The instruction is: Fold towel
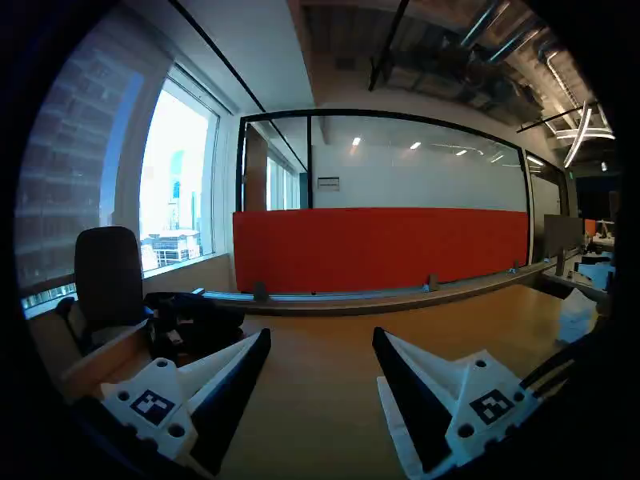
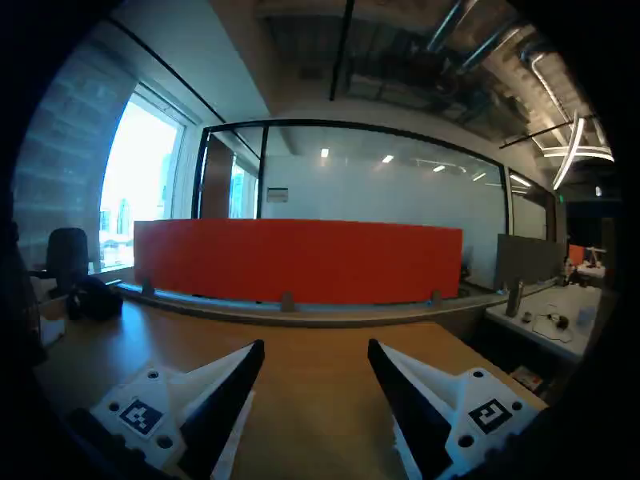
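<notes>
- Both tools look poised to start, in my judgement. The left hand-held gripper [image 1: 320,331] has its fingers spread wide over the bare wooden bench [image 1: 320,400], and the right hand-held gripper [image 2: 314,342] is spread the same way, with nothing between the fingers of either.
- To do this well, tip both downward until the cloth is in front of the fingers. Then take two neighbouring corners, one per tool, at matching heights so the fold comes out square.
- Pinch only the top layer, and lift before carrying it across so it does not drag.
- I cannot make out the towel for certain. A white strip [image 1: 390,416] lies just under the inner edge of the left tool's right-hand finger, and it may be a hem or part of the finger.
- A crumpled white thing [image 1: 578,314] sits far off to that tool's right; whether it is cloth or paper I cannot tell.
</notes>
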A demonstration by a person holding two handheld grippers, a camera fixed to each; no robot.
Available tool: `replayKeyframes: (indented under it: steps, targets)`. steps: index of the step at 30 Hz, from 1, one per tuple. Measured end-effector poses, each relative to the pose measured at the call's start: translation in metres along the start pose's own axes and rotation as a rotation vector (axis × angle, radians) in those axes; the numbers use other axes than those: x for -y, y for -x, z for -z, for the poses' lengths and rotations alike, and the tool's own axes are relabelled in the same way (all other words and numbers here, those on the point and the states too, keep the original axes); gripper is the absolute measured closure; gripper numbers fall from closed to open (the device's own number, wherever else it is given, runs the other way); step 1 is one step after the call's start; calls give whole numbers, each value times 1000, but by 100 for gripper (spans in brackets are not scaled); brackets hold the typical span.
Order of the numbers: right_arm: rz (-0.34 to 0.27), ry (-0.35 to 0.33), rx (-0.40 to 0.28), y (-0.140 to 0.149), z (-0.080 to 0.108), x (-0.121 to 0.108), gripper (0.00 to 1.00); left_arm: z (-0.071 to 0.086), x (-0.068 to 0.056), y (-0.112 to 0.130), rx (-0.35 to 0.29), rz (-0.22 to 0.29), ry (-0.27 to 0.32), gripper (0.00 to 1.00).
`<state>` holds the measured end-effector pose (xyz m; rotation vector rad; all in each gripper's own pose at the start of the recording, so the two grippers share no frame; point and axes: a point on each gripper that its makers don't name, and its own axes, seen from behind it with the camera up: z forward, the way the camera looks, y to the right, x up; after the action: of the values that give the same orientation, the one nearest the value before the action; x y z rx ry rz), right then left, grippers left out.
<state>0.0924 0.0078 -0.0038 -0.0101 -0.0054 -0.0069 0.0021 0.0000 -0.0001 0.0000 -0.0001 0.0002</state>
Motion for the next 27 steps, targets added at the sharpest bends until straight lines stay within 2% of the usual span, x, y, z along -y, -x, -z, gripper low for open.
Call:
replayKeyframes:
  steps: [6, 12, 18, 27]
  targets:
    - [-5, 5, -3, -45, 2, -1, 0, 2, -1, -36, 4, -2, 3, 6]
    - [-10, -3, -6, -77, 4, 0, 0, 3, -6, -59, 25, 2, 15, 6]
    - [-8, -21, 6, -89, 6, 4, 0, 4, -10, -69, 40, -28, 34, 6]
    - [18, -68, 16, -102, 8, 16, 0, 4, -25, -81, 61, -62, 95, 6]
